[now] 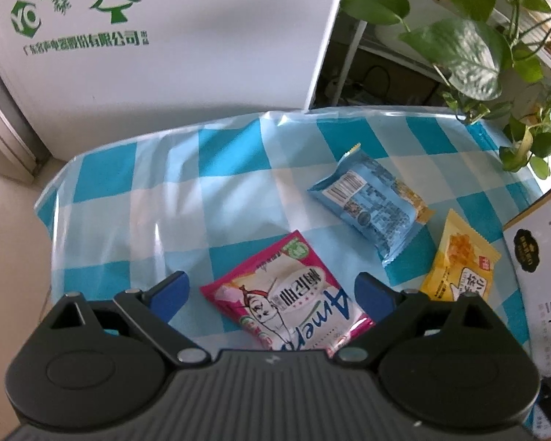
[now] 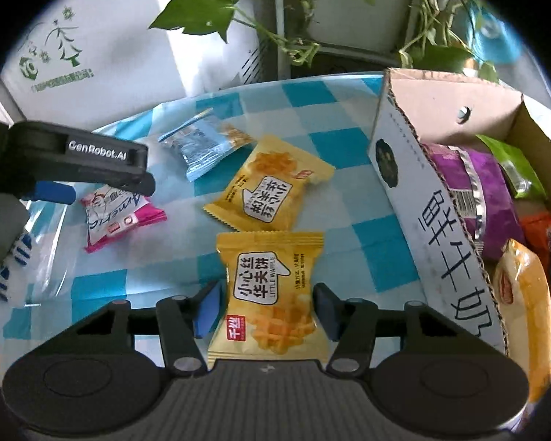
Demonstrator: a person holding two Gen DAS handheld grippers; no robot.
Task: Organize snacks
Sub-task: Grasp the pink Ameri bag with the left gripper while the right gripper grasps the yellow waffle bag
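My left gripper (image 1: 272, 294) is open, its jaws either side of a pink and white snack packet (image 1: 286, 301) lying on the checked tablecloth; this packet also shows in the right wrist view (image 2: 117, 217). My right gripper (image 2: 266, 305) has its blue pads against both sides of a yellow waffle packet (image 2: 268, 290). A second yellow waffle packet (image 2: 272, 183) and a blue packet (image 2: 205, 143) lie further off; they also show in the left wrist view, the yellow packet (image 1: 459, 264) and the blue packet (image 1: 371, 205). A cardboard box (image 2: 415, 191) at right holds several snacks.
The table has a blue and white checked cloth (image 1: 165, 202). A white appliance (image 1: 165, 36) with green print stands behind the table. Trailing green plants (image 1: 470, 51) hang at the back right. The left gripper's body (image 2: 73, 154) reaches in from the left.
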